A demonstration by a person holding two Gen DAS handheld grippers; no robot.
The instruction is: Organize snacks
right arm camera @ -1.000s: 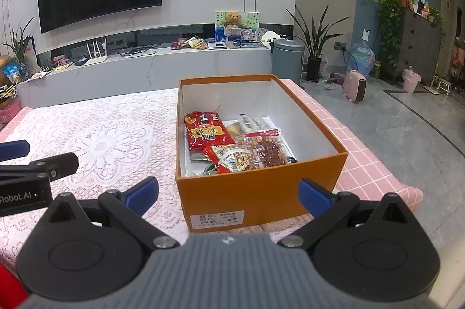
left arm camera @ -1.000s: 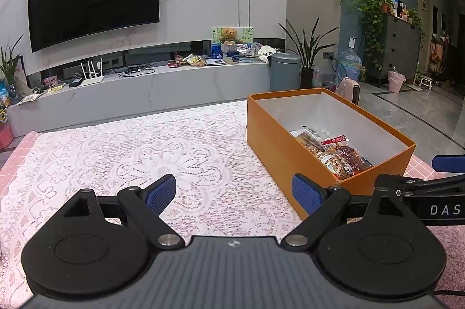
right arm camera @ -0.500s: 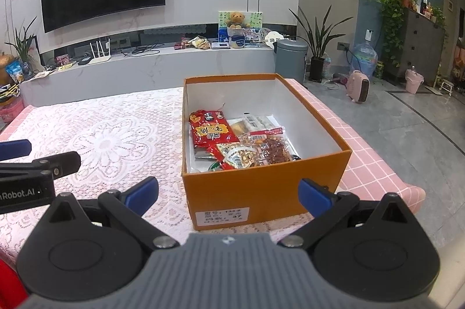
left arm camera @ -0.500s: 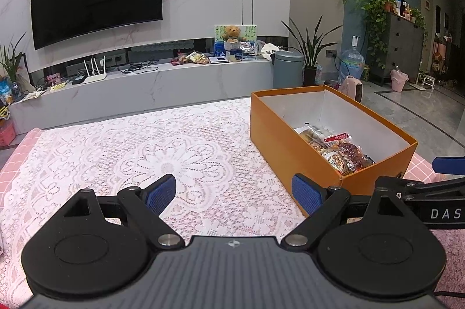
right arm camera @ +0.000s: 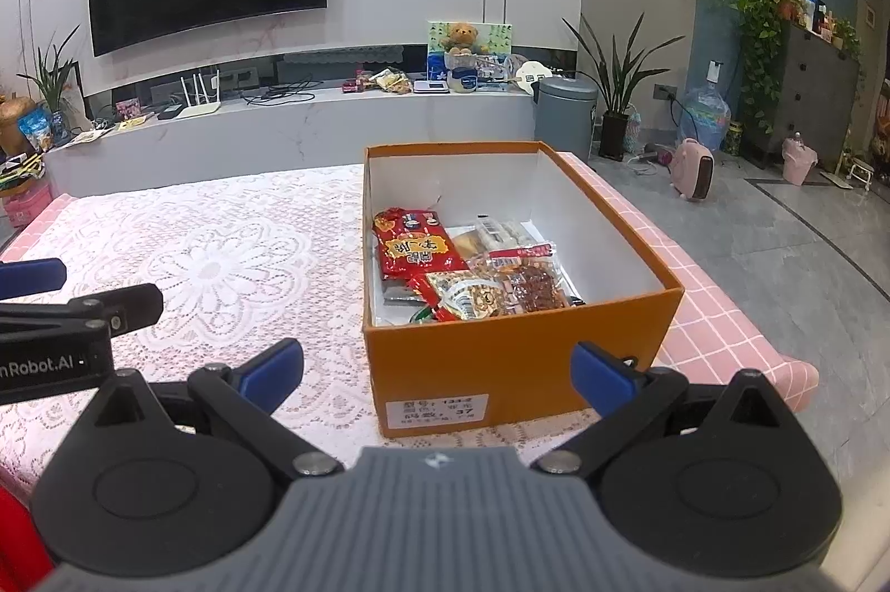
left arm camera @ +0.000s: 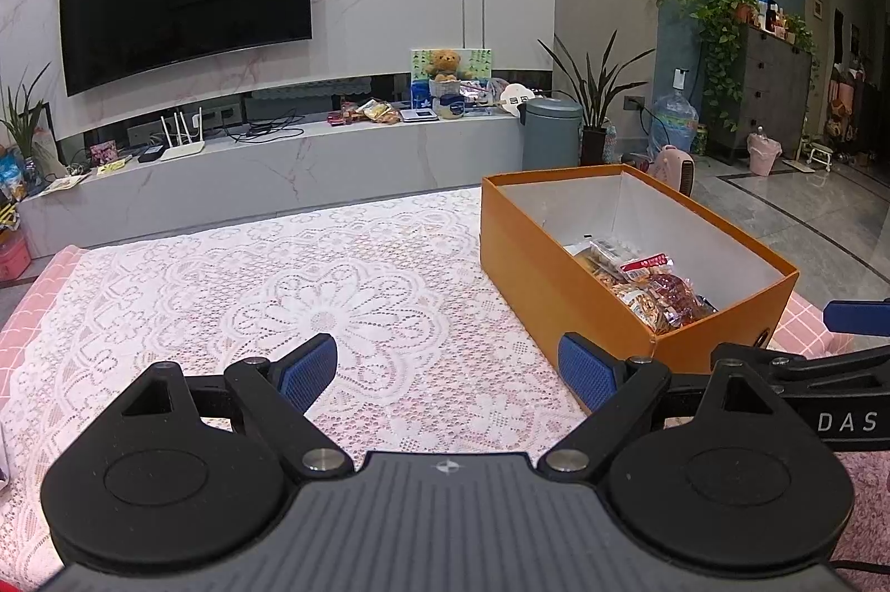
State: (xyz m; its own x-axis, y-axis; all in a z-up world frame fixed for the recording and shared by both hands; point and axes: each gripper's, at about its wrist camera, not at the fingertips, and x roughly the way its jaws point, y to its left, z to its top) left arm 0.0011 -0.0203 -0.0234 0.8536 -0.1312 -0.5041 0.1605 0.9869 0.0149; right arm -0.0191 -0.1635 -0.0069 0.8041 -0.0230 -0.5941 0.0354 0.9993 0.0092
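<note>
An orange cardboard box (right arm camera: 517, 358) stands on the lace-covered table (right arm camera: 222, 252); it also shows at the right in the left wrist view (left arm camera: 534, 258). Inside lie several snack packets: a red bag (right arm camera: 414, 250), a peanut bag (right arm camera: 473, 297) and a clear pack of dark red pieces (right arm camera: 534, 280), also seen in the left wrist view (left arm camera: 662, 291). My left gripper (left arm camera: 448, 366) is open and empty above the cloth, left of the box. My right gripper (right arm camera: 436, 369) is open and empty just in front of the box's near wall.
The table (left arm camera: 167, 291) has a white lace cloth over pink check. Its right edge (right arm camera: 740, 314) drops to the tiled floor. Beyond stand a TV bench (left arm camera: 278, 169), a grey bin (left arm camera: 550, 133), plants and a pink heater (right arm camera: 692, 169).
Both views have drifted slightly: the box sits a little further right in each frame. Both grippers stay open and empty.
</note>
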